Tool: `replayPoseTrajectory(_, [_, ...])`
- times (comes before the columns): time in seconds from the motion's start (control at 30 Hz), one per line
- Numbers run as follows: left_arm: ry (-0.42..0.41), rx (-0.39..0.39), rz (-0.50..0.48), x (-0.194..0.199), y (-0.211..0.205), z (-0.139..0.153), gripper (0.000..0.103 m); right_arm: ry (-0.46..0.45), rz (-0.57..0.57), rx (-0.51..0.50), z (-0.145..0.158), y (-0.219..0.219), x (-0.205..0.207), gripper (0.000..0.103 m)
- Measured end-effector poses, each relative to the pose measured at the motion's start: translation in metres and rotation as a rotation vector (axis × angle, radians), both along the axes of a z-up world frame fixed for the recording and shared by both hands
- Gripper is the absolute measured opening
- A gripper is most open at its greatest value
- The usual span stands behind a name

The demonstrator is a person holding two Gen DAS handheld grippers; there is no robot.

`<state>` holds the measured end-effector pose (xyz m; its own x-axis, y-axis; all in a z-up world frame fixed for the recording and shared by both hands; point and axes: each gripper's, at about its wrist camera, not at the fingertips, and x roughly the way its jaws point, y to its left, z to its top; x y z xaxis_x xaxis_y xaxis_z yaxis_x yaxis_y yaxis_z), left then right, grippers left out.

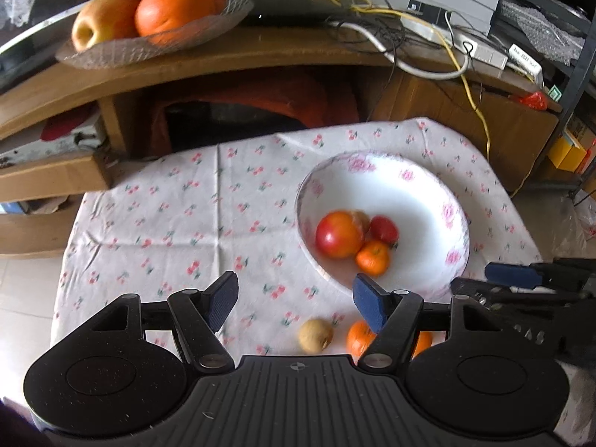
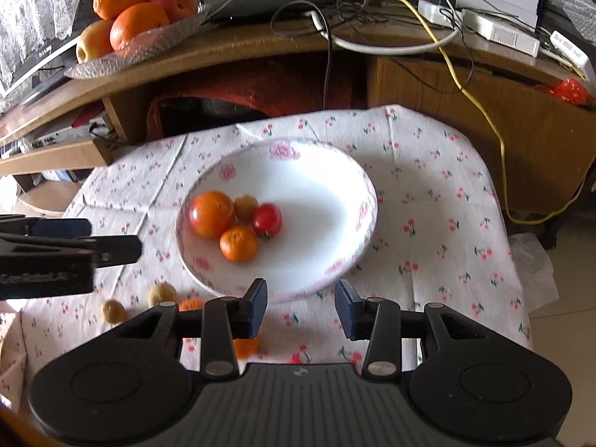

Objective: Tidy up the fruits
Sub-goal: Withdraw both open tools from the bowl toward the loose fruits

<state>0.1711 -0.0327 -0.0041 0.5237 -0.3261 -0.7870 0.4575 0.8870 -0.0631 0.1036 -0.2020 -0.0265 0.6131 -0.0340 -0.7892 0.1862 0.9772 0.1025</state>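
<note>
Left wrist view: left gripper [image 1: 296,300] above the cherry-print tablecloth [image 1: 167,223], jaws spread wide, nothing between them. White floral bowl [image 1: 421,186] ahead and to the right, holding a large red-orange fruit [image 1: 339,234], a small mandarin [image 1: 372,257], a small red fruit [image 1: 384,229] and a pale fruit mostly hidden behind the large one. On the cloth near the gripper: a tan longan [image 1: 315,336] and an orange mandarin [image 1: 358,337], partly hidden by the right finger. Right gripper [image 1: 517,279] at the right edge, beside the bowl.

Right wrist view: right gripper [image 2: 301,307] at the near rim of the bowl [image 2: 335,201], jaws spread, empty. Two longans [image 2: 162,294] [image 2: 113,311] and mandarin pieces [image 2: 190,303] on the cloth to the left, outside the bowl. Left gripper [image 2: 111,249] entering from the left edge; jaw state not discernible here.
</note>
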Motion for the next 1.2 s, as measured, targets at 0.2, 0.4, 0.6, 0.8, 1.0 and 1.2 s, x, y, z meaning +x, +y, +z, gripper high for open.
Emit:
replayPoseTrajectory(0.2, [0.021, 0.029, -0.014, -0.016, 0.011, -0.011, 0.075, 0.016, -0.002, 0.011, -0.005, 0.000, -0.012, 0.041])
replayPoseTrajectory(0.4, [0.044, 0.040, -0.014, -0.025, 0.017, -0.019, 0.075, 0.018, 0.005, 0.022, -0.005, 0.005, -0.020, 0.041])
replayPoseTrajectory(0.6, [0.066, 0.051, -0.005, -0.031, 0.022, -0.028, 0.075, 0.033, 0.015, 0.020, -0.008, 0.006, -0.023, 0.041])
replayPoseTrajectory(0.8, [0.097, 0.059, 0.000, -0.041, 0.028, -0.035, 0.075, 0.031, 0.017, 0.041, -0.007, 0.005, -0.024, 0.041])
replayPoseTrajectory(1.0, [0.130, 0.093, -0.005, -0.050, 0.031, -0.046, 0.076, 0.041, 0.025, 0.036, -0.008, 0.006, -0.027, 0.041])
replayPoseTrajectory(1.2, [0.161, 0.111, -0.019, -0.052, 0.031, -0.055, 0.074, 0.050, 0.014, 0.042, -0.009, 0.003, -0.030, 0.041])
